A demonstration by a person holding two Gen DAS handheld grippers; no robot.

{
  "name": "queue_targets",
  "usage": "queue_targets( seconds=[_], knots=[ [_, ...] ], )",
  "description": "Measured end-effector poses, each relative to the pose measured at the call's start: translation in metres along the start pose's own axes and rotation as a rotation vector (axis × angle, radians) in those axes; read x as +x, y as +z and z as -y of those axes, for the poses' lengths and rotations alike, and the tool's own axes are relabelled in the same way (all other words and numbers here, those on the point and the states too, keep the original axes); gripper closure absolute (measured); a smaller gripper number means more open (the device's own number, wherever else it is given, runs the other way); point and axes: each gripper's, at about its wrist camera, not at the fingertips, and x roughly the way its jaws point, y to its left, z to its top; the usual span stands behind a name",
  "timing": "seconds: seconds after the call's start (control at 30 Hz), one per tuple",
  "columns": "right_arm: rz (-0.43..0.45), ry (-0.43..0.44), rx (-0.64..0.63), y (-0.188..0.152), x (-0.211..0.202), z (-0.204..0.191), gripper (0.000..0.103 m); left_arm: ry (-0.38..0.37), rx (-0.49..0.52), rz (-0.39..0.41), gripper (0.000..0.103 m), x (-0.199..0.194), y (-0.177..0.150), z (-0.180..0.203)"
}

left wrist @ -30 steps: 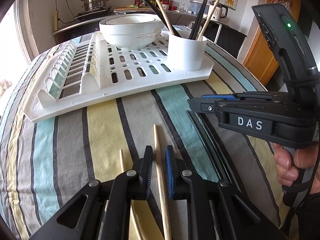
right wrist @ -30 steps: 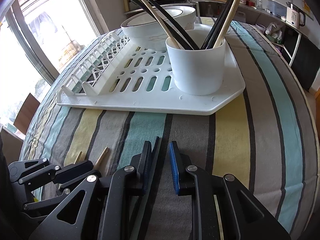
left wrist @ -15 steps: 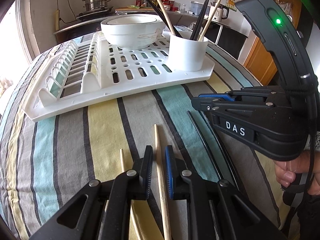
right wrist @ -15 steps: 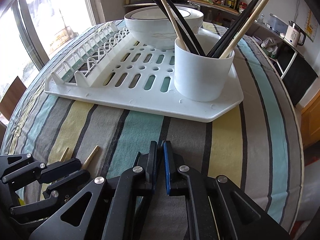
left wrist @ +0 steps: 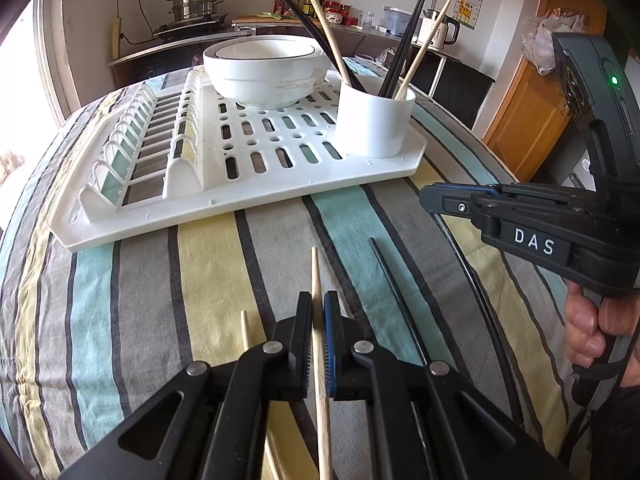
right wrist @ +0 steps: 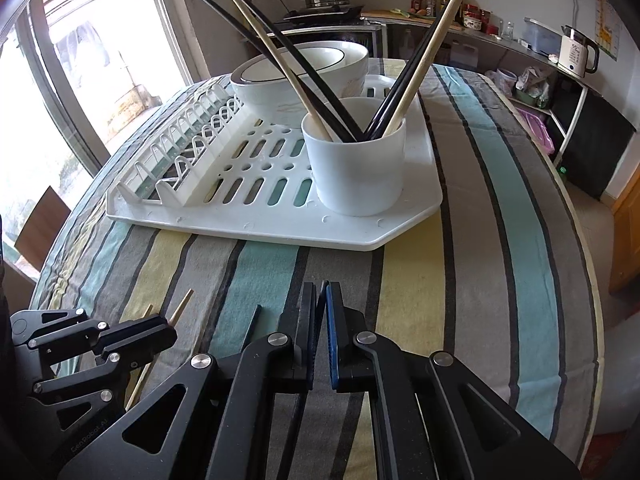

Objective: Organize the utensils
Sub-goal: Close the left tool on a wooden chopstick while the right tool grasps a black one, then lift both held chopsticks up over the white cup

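While several chopsticks [right wrist: 424, 52] already stand in the white cup [right wrist: 358, 172] on the drying rack [left wrist: 240, 200], four more are not yet put away, so I judge the job a little past halfway.

The left tool [left wrist: 318, 300] is clamped on a wooden chopstick [left wrist: 316, 276] that lies on the striped worktop [left wrist: 132, 312]. Its jaws have just been closing, with that stick between them. A second wooden chopstick [left wrist: 245, 332] lies just beside it on the left.

The right tool [right wrist: 321, 292] has its pads pressed nearly together. It appears to pinch a black chopstick [left wrist: 474, 280], seen from the left wrist as a thin dark line trailing back from its tip, though the stick is too slim to be sure of the grip. The other black chopstick [left wrist: 396, 292] rests loose on the cloth between the two tools.

A white bowl [left wrist: 264, 76] sits on the rack behind the cup. The sticks in the cup lean outward both ways, so new ones must likely drop through the gap in the middle. A person's hand [left wrist: 600, 332] holds the right tool close beside the left, which leaves little room to swing.
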Motion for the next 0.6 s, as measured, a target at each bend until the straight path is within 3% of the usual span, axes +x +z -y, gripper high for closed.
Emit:
queue_targets(
  seconds=[0.6],
  knots=[
    [0.219,0.045,0.022,0.014,-0.084,0.010,0.099,-0.027,-0.027,0.167,0.097,-0.068,0.030,-0.002]
  ],
)
